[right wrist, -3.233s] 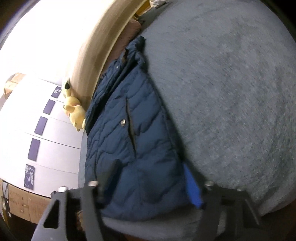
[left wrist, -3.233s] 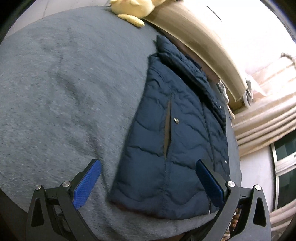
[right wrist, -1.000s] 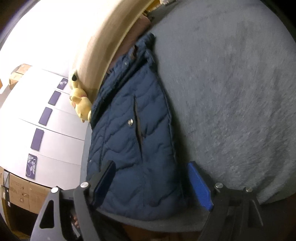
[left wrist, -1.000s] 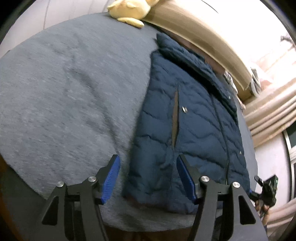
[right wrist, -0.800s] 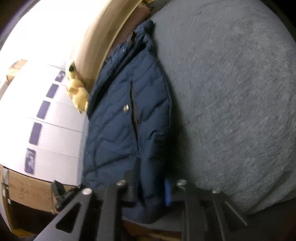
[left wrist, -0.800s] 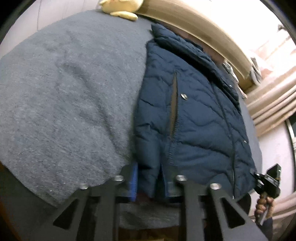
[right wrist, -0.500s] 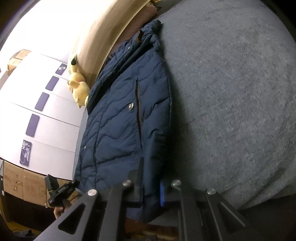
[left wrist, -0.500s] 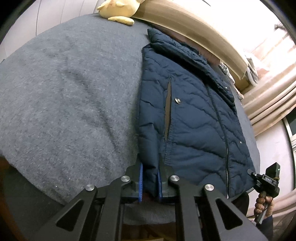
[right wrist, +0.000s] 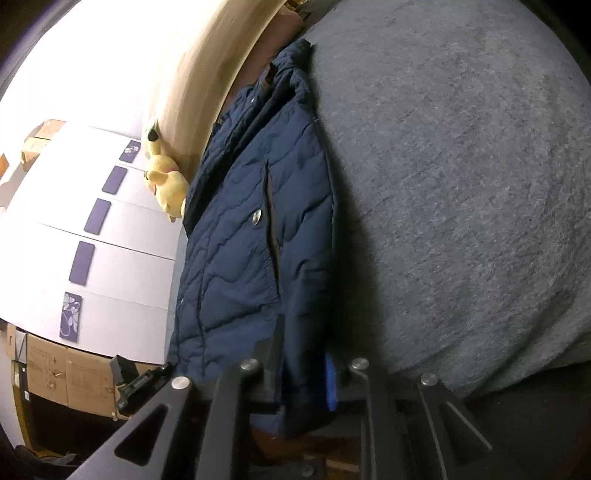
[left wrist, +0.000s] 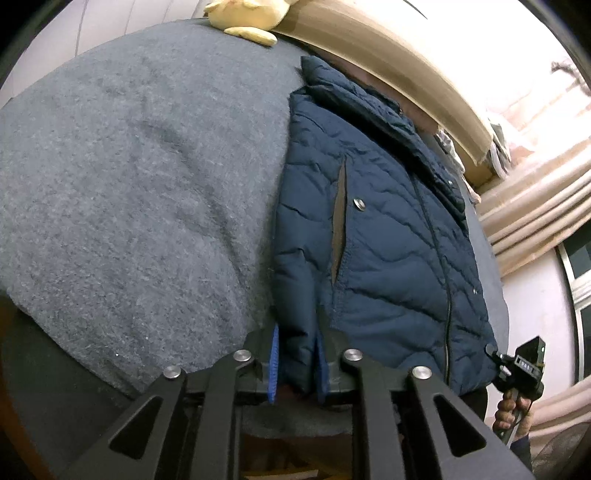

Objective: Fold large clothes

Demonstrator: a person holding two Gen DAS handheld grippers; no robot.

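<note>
Navy quilted jacket [left wrist: 388, 236] spread flat on a grey blanket [left wrist: 140, 192], collar toward the pale headboard [left wrist: 388, 62] at the upper right of the left wrist view. Left gripper [left wrist: 297, 363] at the lower centre of that frame, clamped on the jacket's near hem corner after easing slightly wider, blue pads [left wrist: 274, 363] pressing puffed fabric. Right gripper [right wrist: 306, 376] at the lower centre of the right wrist view, likewise pinching the opposite hem corner, jaws just eased a little. Yellow plush toy [left wrist: 245, 14] at the top edge, against the headboard. Hand [left wrist: 511, 410] gripping a handle at the lower right.
</note>
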